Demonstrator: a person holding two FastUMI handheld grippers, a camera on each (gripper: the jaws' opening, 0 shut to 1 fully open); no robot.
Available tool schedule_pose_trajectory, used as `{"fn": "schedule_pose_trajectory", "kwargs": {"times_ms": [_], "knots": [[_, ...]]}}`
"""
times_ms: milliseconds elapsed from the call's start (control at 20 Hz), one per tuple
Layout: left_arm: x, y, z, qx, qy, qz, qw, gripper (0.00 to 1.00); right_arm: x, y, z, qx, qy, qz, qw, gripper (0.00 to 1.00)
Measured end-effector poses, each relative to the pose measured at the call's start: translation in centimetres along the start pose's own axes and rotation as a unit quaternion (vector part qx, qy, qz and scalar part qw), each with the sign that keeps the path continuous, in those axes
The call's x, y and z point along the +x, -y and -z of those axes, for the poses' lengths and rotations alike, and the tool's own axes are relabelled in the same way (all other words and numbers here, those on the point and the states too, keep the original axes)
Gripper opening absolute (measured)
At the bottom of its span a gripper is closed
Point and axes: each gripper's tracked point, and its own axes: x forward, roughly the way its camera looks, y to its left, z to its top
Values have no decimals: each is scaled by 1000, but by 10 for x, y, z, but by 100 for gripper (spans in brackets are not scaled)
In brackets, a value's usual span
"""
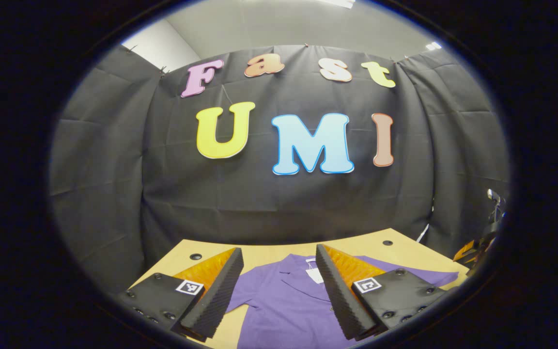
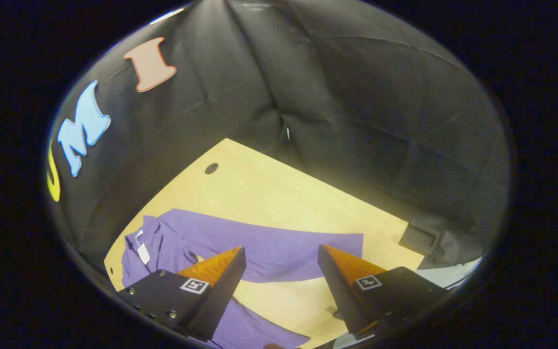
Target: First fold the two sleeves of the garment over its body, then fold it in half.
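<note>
In the left gripper view we look along the left gripper (image 1: 279, 286), jaws apart, onto the collar and white tag (image 1: 315, 275) of the purple garment (image 1: 288, 305) lying flat on the surface (image 1: 264, 252). In the right gripper view we see the right gripper (image 2: 281, 286), jaws apart, above one sleeve (image 2: 298, 252) stretched sideways across the pale wooden surface. Black cloth (image 2: 356, 106) walls the booth behind it.

No text can be read on anything.
</note>
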Motion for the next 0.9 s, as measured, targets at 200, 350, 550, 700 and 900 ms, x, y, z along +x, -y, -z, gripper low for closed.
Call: {"fn": "schedule_pose_trajectory", "kwargs": {"times_ms": [200,350,550,700,900], "knots": [[3,7,2,6,-5,6,1000,96,20,30,0,30,-34,32,998,93],[6,12,3,9,-8,8,1000,96,32,51,5,39,-55,57,996,93],[12,19,7,11,-15,12,1000,96,46,72,14,39,-82,89,992,93],[13,25,8,10,-18,15,1000,96,57,88,21,31,-102,115,988,93],[11,31,13,4,-23,17,1000,96,68,94,26,52,-133,120,983,94]]}}
